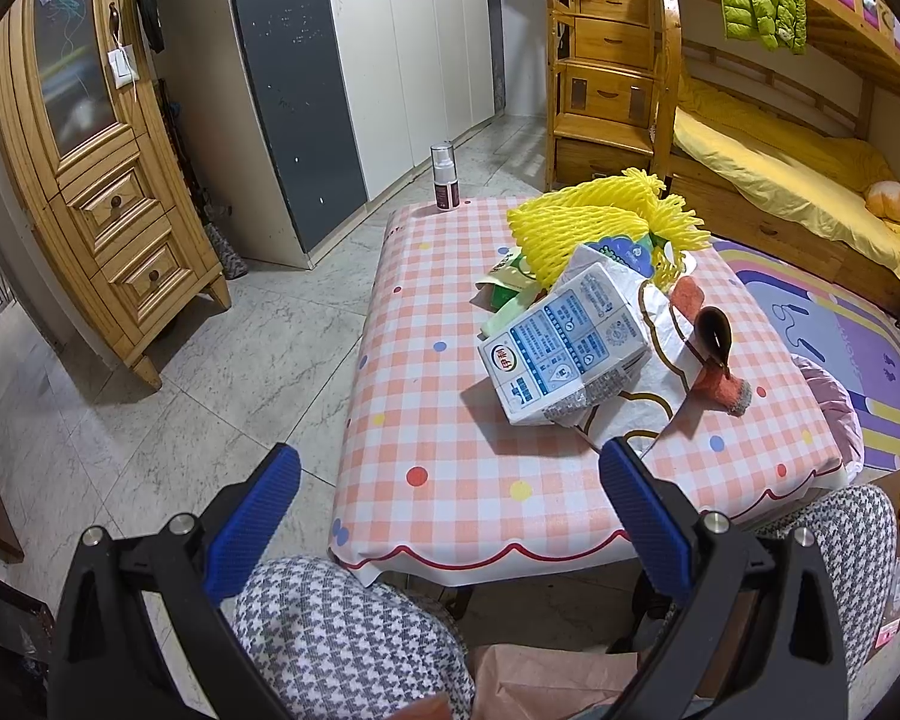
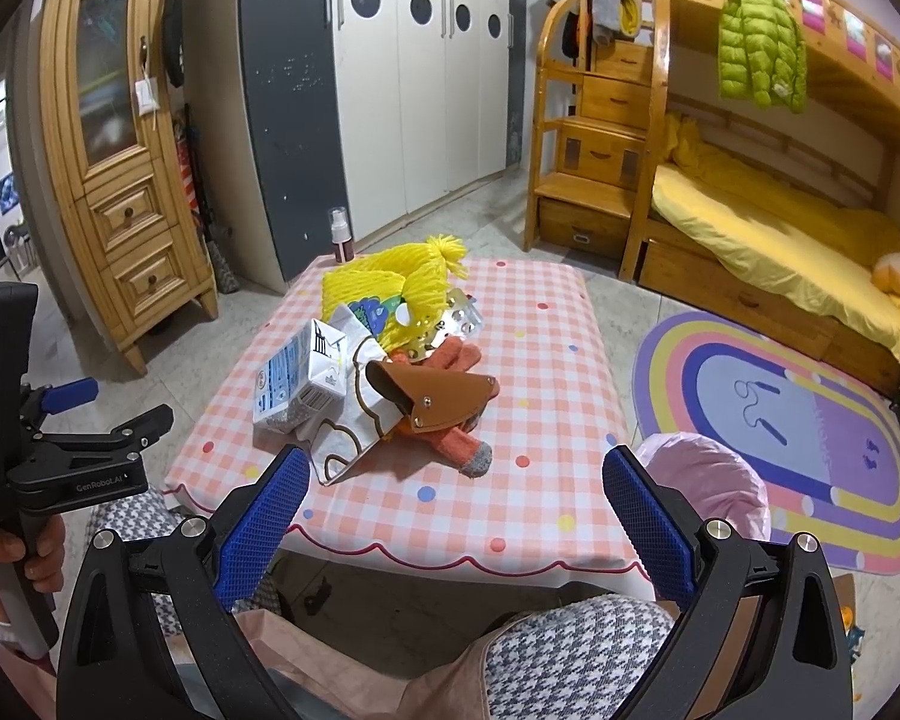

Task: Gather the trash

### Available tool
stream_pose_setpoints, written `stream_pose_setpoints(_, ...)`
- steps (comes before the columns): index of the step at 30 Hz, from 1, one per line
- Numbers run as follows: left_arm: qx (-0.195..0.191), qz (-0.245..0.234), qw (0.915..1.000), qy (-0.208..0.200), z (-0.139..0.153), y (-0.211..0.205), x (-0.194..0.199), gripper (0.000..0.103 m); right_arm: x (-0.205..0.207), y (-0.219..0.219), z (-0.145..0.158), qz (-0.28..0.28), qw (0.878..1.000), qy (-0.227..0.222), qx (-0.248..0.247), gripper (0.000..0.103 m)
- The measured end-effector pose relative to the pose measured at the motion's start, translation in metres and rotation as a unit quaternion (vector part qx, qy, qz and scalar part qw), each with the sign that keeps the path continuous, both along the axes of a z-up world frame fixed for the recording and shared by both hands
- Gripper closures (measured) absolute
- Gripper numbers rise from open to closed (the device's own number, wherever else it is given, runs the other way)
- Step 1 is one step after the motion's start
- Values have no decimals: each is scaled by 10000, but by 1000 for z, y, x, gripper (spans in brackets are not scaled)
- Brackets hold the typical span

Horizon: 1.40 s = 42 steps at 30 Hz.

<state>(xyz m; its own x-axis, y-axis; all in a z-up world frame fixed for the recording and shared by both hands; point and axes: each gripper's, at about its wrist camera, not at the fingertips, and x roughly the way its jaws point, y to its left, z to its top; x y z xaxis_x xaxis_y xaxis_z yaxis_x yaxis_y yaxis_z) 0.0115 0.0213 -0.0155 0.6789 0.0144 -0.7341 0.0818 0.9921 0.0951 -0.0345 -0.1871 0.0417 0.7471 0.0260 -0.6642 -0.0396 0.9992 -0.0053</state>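
Both hand-held grippers, left (image 1: 450, 516) and right (image 2: 450, 516), are hovering released and empty at the near edge of the checked worktop (image 1: 450, 480). Ahead of their fingers, a heap of trash is lying mid-worktop: a milk carton (image 1: 564, 348) leaning on a crumpled printed wrapper (image 2: 354, 438), with yellow foam netting (image 1: 594, 222) behind. The carton is looking light and crushable, best pinched across its flat sides; the netting is likely soft and springy.

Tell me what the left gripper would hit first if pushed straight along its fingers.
Probably the pink checked tablecloth near the table's front edge, then the white and blue milk carton on the pile. The open left gripper holds nothing; depth is unclear.
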Motion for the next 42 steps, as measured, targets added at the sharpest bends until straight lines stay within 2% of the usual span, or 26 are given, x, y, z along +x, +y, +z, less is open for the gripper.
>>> stream_pose_setpoints(21, -8, 25, 10000, 37, -4, 0, 0, 6, 3, 2, -5, 7, 10000, 28, -24, 6)
stream_pose_setpoints(25, -29, 39, 10000, 52, -8, 2, 4, 6, 1, 2, -6, -9, 9997, -191, 132, 6)
stream_pose_setpoints(32, -236, -92, 9996, 82, -21, 8, 17, 6, 31, 12, -34, 105, 9998, 79, -176, 6)
stream_pose_setpoints(35, -136, -76, 9999, 54, -28, 7, 23, 6, 44, 11, -38, 267, 9995, -131, 129, 6)
stream_pose_setpoints(37, -131, -58, 9999, 56, -33, 6, 28, 6, 54, 16, -48, 315, 9995, 34, 97, 6)
stream_pose_setpoints(42, -360, -40, 9993, 71, -41, 9, 43, 6, 72, 28, -66, 324, 9990, 12, -322, 6)
